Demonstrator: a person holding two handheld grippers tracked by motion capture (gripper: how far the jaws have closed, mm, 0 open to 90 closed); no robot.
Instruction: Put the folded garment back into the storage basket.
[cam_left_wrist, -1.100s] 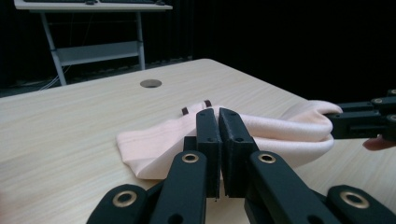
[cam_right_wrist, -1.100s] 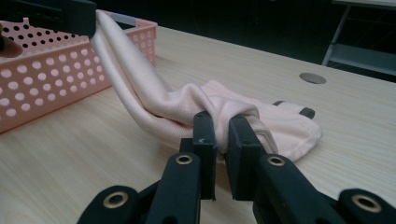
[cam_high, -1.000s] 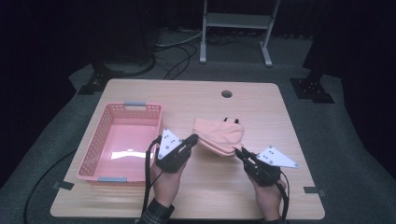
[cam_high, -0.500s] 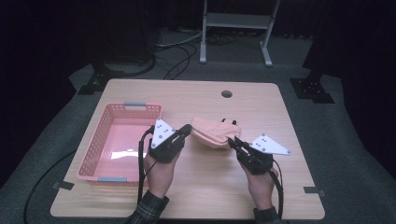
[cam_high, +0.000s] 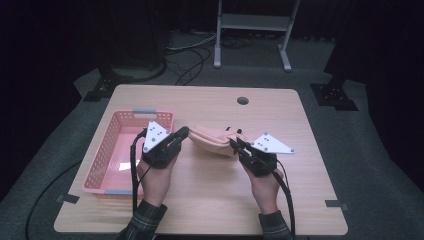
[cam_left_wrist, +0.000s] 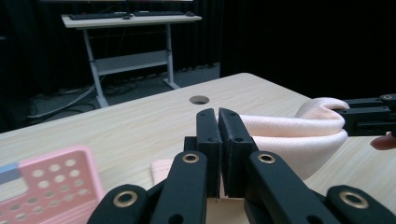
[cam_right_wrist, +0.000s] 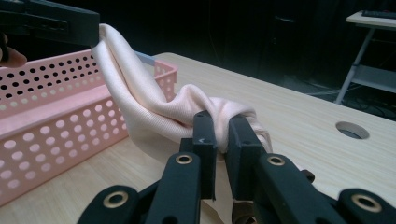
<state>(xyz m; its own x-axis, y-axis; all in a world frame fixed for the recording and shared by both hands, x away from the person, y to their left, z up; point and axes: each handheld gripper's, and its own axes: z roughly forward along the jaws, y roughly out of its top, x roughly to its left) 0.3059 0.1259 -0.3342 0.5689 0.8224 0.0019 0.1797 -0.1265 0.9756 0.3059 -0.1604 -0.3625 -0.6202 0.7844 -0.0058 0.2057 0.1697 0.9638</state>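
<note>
Cloth (cam_high: 212, 142) of pale pink hangs above the table (cam_high: 210, 200) between our grippers, beside the pink basket (cam_high: 107, 162). Our left gripper (cam_high: 184, 132) is clamped on one end, our right gripper (cam_high: 234, 144) on the other.

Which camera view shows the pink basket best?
The high view: it shows the whole pink basket from above, left of the peach cloth. The right gripper view shows one perforated side wall; the left gripper view shows a corner.
</note>
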